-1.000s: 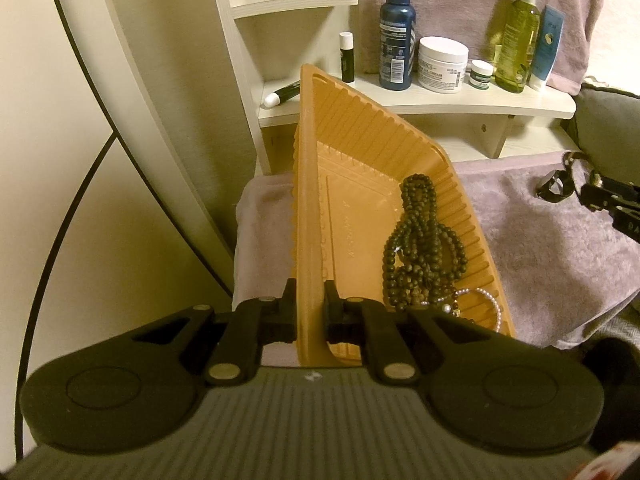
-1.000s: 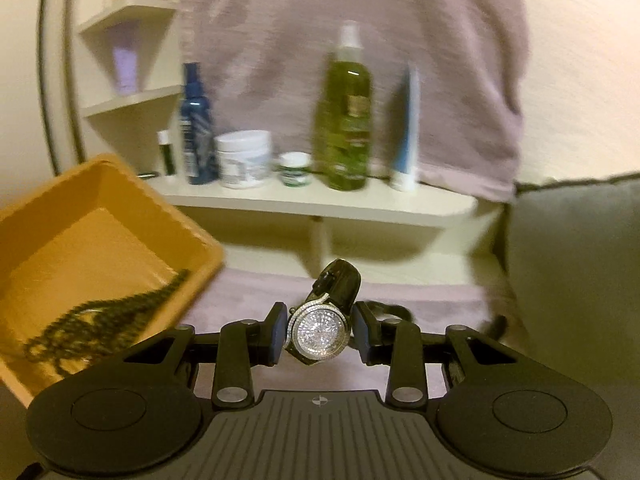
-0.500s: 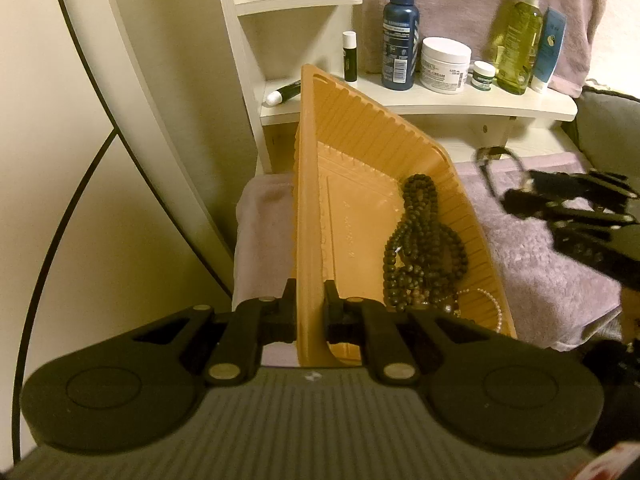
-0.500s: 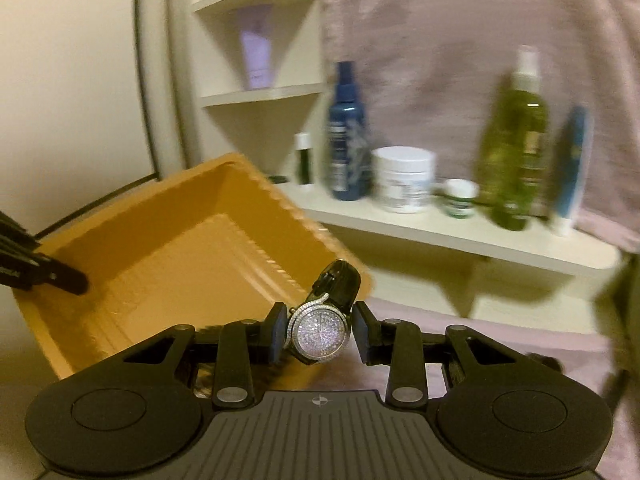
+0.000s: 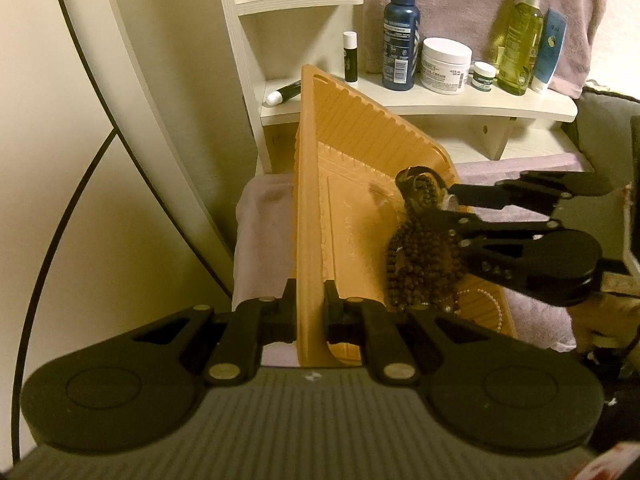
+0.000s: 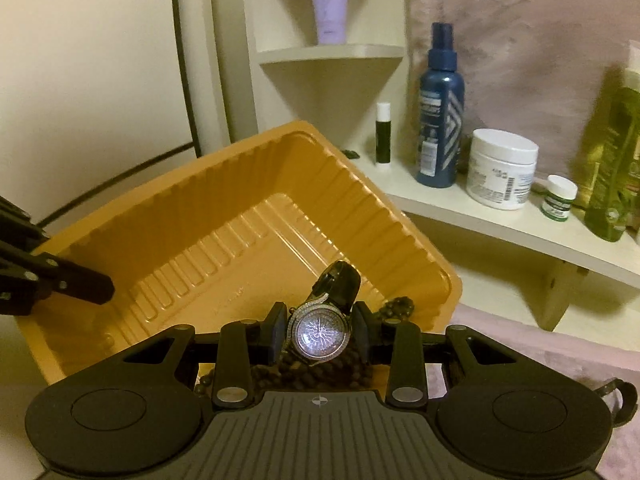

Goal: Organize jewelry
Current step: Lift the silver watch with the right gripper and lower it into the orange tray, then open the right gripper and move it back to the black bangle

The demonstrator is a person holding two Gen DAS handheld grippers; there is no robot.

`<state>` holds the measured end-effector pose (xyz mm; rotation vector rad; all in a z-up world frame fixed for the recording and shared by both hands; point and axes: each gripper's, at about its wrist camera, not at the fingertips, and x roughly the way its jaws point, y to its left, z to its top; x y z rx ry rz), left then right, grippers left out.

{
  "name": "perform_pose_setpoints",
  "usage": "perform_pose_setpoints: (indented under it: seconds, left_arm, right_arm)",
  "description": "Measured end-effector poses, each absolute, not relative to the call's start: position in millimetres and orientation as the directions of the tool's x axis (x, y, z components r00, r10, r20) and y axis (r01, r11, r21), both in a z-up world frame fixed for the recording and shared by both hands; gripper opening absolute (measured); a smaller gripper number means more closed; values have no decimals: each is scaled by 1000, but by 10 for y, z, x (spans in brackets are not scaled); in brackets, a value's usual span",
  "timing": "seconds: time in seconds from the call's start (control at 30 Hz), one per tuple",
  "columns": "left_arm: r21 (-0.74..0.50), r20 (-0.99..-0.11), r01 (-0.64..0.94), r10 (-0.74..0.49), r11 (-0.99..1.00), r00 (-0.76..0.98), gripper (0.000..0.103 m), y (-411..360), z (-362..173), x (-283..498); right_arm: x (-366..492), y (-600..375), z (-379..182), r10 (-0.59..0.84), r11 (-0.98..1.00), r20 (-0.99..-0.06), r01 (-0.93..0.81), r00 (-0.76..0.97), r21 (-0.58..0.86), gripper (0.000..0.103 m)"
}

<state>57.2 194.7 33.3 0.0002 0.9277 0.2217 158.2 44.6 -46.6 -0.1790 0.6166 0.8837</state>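
The left gripper [image 5: 310, 307] is clenched on the near wall of the ribbed orange plastic tray [image 5: 308, 184], which sits tilted on a mauve towel [image 5: 260, 216]. Inside the tray lie a dark beaded necklace [image 5: 420, 264] and a pearl strand [image 5: 490, 304]. From the right, the right gripper [image 6: 319, 334] grasps a crystal-rimmed round watch with black strap [image 6: 320, 334], over the tray above the beads.

The dark beaded necklace [image 6: 304, 372] lies mostly hidden behind the right gripper [image 6: 320, 330]; the tall green spray bottle [image 6: 616, 152] is blurred and cut by the right edge.
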Motion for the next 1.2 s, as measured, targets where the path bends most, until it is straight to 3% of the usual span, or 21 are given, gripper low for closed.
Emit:
perform_pose_setpoints:
  seconds: [0.2, 0.27, 0.33, 0.73, 1.2]
  left_arm:
    - [94, -794, -191, 189, 977, 578, 10, 1949, 324, 578]
    - [94, -793, -192, 190, 977, 579, 10, 1948, 320, 578]
    - [93, -792, -191, 189, 977, 580, 10, 1947, 322, 572]
    - [94, -791, -193, 191, 977, 581, 10, 1944, 328, 567]
    - [96, -791, -194, 193, 976, 581, 10, 1936, 328, 561]
  right_arm:
    - [1578, 521, -528, 681, 609, -593, -782, 429, 134, 37]
    - [1571, 504, -516, 691, 603, -588, -784, 420, 149, 57]
    - [1549, 457, -496, 698, 600, -577, -786, 423, 149, 63]
    - [1548, -297, -436, 663, 697, -543, -691, 516, 194, 63]
    - [1618, -1260, -630, 497, 847, -596, -502, 631, 174, 63]
